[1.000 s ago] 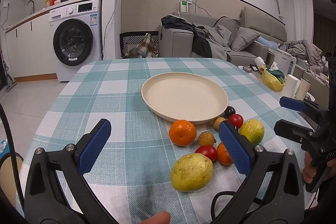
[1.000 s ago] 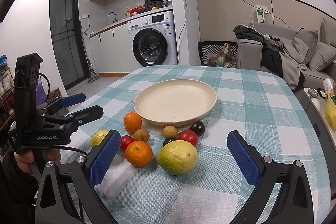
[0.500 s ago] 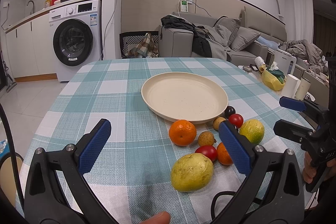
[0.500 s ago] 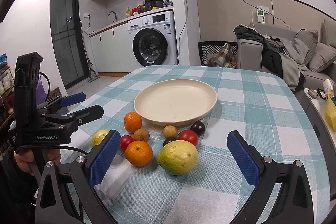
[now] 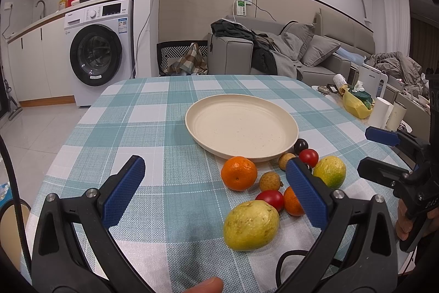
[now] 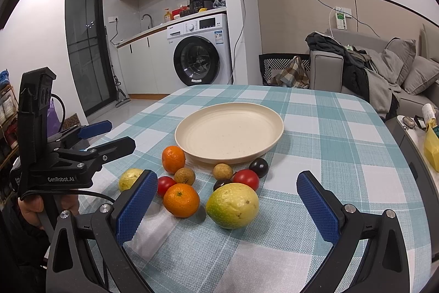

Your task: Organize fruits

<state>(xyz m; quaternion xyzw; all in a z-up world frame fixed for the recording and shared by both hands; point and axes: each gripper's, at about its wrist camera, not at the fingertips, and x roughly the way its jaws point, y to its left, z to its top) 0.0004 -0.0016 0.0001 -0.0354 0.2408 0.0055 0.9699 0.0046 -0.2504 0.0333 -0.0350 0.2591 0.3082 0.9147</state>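
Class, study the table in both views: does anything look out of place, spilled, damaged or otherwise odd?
Nothing is spilled or broken. The one oddity: the cream plate holds nothing, while all the fruit, such as the orange and the yellow-green citrus, lies loose on the checked tablecloth beside it. Both grippers are open.

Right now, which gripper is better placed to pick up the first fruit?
Right. The right gripper is open with the yellow-green citrus between its fingers; the left gripper is open over bare tablecloth beside the fruit.
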